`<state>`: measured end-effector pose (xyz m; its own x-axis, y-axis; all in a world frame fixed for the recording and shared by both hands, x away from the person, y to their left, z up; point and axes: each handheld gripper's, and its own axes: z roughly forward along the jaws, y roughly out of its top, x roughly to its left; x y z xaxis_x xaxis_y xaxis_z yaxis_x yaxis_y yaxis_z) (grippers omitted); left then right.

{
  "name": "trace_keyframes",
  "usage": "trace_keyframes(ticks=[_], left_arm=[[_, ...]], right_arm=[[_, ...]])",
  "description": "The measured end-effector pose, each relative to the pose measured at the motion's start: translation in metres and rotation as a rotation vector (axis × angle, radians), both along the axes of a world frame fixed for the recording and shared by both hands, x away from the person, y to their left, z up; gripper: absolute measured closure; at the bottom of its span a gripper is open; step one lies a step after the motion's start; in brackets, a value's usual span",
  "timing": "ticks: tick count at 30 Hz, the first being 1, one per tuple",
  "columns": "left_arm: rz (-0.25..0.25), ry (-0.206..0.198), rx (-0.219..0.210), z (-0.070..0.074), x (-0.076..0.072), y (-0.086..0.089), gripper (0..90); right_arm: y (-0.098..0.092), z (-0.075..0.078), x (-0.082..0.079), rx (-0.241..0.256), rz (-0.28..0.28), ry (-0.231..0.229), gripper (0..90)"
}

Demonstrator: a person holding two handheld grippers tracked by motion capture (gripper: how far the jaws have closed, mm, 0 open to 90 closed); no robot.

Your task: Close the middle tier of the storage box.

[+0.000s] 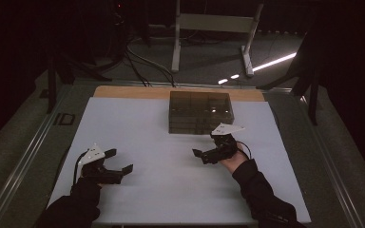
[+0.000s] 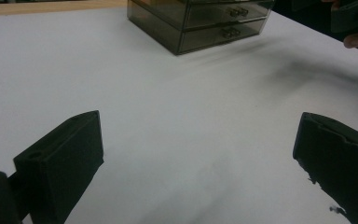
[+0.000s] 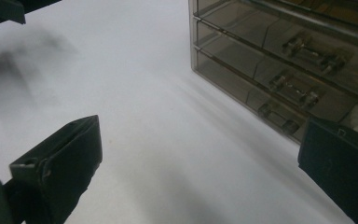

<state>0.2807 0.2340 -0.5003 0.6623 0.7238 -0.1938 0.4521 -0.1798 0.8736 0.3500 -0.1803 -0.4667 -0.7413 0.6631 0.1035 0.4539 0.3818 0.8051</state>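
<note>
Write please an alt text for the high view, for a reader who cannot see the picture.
A person's two hands each hold an open black claw over a white table: the left claw near the front left, the right claw close in front of a smoky transparent drawer box. Neither claw touches the box. The room around is dark.

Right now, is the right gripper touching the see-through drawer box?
Apart. In the high view, the right gripper sits in front of the drawer box with white table between them; its fingers are open in the right gripper view.
</note>
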Motion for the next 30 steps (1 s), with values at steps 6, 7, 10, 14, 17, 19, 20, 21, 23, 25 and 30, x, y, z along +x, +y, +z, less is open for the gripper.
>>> trace_keyframes(ticks=[6, 7, 10, 14, 17, 19, 20, 21, 23, 25, 30], left_arm=[[-0.002, -0.002, 0.003, 0.0, 0.0, -0.001, 3.2], [-0.002, -0.002, 0.003, 0.0, 0.0, -0.001, 3.2], [-0.003, -0.002, 0.003, 0.0, -0.001, -0.001, 3.2], [-0.004, -0.001, 0.003, 0.0, -0.001, -0.001, 3.2], [-0.007, -0.002, 0.007, 0.0, -0.001, -0.002, 3.2], [-0.007, -0.002, 0.009, 0.0, -0.002, -0.002, 3.2], [-0.008, -0.002, 0.008, 0.0, -0.002, -0.002, 3.2], [-0.01, -0.003, 0.01, 0.0, -0.002, -0.002, 3.2], [-0.01, -0.003, 0.011, 0.0, -0.003, -0.002, 3.2], [-0.011, -0.003, 0.011, 0.0, -0.003, -0.002, 3.2], [-0.015, -0.004, 0.01, 0.0, -0.004, -0.002, 3.2]], right_arm=[[-0.008, -0.005, -0.007, -0.011, 0.008, -0.016, 0.1], [-0.009, -0.006, -0.008, -0.009, 0.01, -0.017, 0.1], [-0.013, -0.01, -0.013, -0.004, 0.019, -0.027, 0.1], [-0.017, -0.011, -0.016, 0.005, 0.02, -0.03, 0.1], [-0.021, -0.013, -0.021, 0.008, 0.021, -0.035, 0.1], [-0.025, -0.014, -0.024, 0.012, 0.019, -0.036, 0.1], [-0.027, -0.014, -0.025, 0.013, 0.012, -0.039, 0.1], [-0.029, -0.015, -0.026, 0.017, 0.012, -0.039, 0.1], [-0.033, -0.016, -0.029, 0.022, 0.008, -0.035, 0.1], [-0.037, -0.017, -0.032, 0.021, 0.008, -0.03, 0.1], [-0.048, -0.02, -0.04, 0.021, -0.003, -0.032, 0.1]])
